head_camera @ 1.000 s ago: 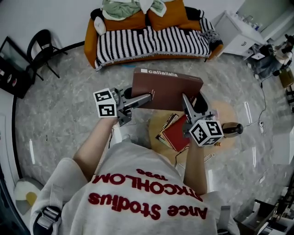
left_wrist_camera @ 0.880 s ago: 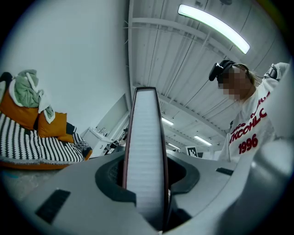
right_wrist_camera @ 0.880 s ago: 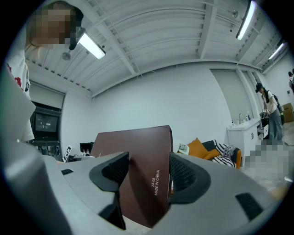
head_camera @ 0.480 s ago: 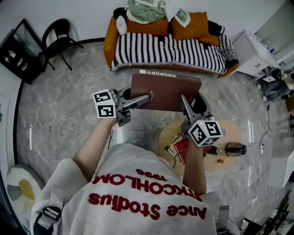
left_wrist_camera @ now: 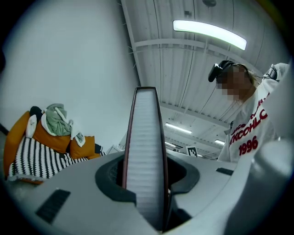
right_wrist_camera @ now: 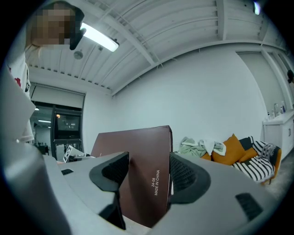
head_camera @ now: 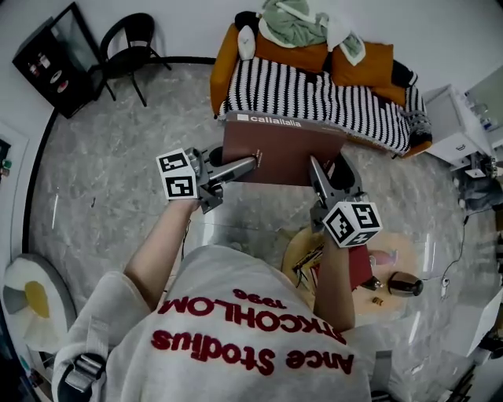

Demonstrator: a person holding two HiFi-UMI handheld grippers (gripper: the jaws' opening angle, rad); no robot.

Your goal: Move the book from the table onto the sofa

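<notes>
Near the sofa [head_camera: 314, 88], left hand-held gripper [head_camera: 253, 162] and right hand-held gripper [head_camera: 325, 169] each clamp a maroon, white-lettered book [head_camera: 283, 151].

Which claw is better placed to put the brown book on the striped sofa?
Right, slightly. Both clamp the large brown hardcover book, but the right claw faces the middle of the striped orange sofa; the left claw is near its end.

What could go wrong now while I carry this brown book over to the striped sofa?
The book is gripped at its near edge only, between the left claw and right claw; it may well tip or slip out. The sofa has cushions and clothes piled along its back, so a drop there could slide off; the striped seat looks safer.
</notes>
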